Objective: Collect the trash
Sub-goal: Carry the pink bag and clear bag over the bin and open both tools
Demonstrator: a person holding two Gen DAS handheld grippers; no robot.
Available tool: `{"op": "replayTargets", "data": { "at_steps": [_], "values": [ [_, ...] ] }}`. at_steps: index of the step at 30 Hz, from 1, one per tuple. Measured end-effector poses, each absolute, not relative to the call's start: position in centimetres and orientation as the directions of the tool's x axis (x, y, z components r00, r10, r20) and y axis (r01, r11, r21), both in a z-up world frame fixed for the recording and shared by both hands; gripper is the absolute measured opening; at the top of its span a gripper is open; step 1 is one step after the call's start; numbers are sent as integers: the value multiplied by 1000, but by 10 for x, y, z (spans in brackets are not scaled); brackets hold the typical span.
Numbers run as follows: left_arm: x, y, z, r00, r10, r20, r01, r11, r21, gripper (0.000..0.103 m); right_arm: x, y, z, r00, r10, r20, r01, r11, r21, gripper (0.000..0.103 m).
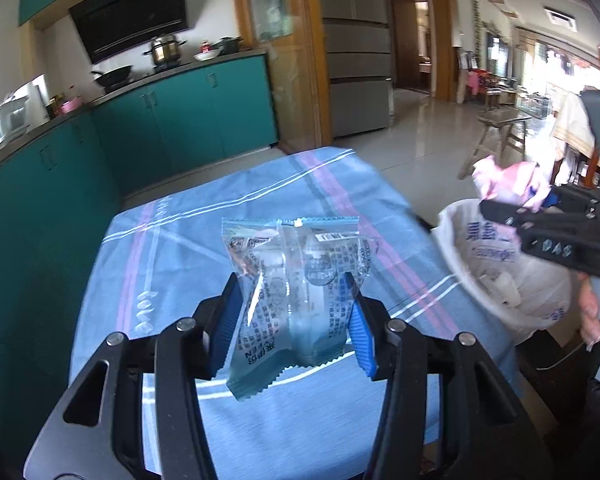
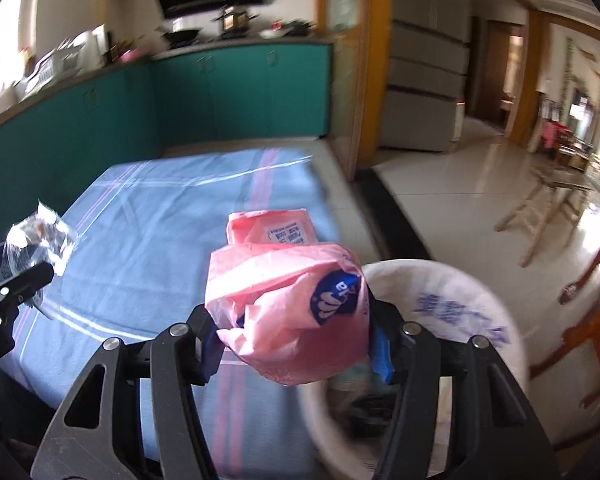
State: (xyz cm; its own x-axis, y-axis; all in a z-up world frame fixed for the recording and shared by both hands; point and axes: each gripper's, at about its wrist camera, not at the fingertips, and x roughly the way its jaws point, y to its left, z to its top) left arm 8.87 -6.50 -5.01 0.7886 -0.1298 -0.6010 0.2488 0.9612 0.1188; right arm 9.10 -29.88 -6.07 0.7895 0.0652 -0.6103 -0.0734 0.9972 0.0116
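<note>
My left gripper [image 1: 294,320] is shut on a clear blue printed snack wrapper [image 1: 296,280] and holds it above the blue table cloth [image 1: 172,240]. My right gripper [image 2: 296,340] is shut on a crumpled pink plastic wrapper [image 2: 284,300] at the table's right edge, next to the rim of the white-lined trash bin [image 2: 460,308]. In the left wrist view the right gripper [image 1: 540,216] holds the pink wrapper [image 1: 508,180] over the bin [image 1: 480,256]. In the right wrist view the left gripper [image 2: 20,276] with its wrapper [image 2: 40,240] shows at far left.
The bin stands off the table's right side and holds some trash. Teal kitchen cabinets [image 1: 180,120] run behind and left of the table. A fridge [image 1: 356,60], a tiled floor and a wooden stool [image 1: 500,132] lie beyond.
</note>
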Motion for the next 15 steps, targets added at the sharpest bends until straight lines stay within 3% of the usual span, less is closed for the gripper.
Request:
{"op": "replayTargets", "data": {
  "at_steps": [10,15],
  "values": [
    [128,-185,-67,665,-351,-660,501,864,46,49,38,-413,-61,788,-150,-597,207,978,27,58],
    [136,-242,-83,609,-399,-686,581,813,43,48,24,-442,-75,760,-197,-619,285,958,44,58]
  ]
}}
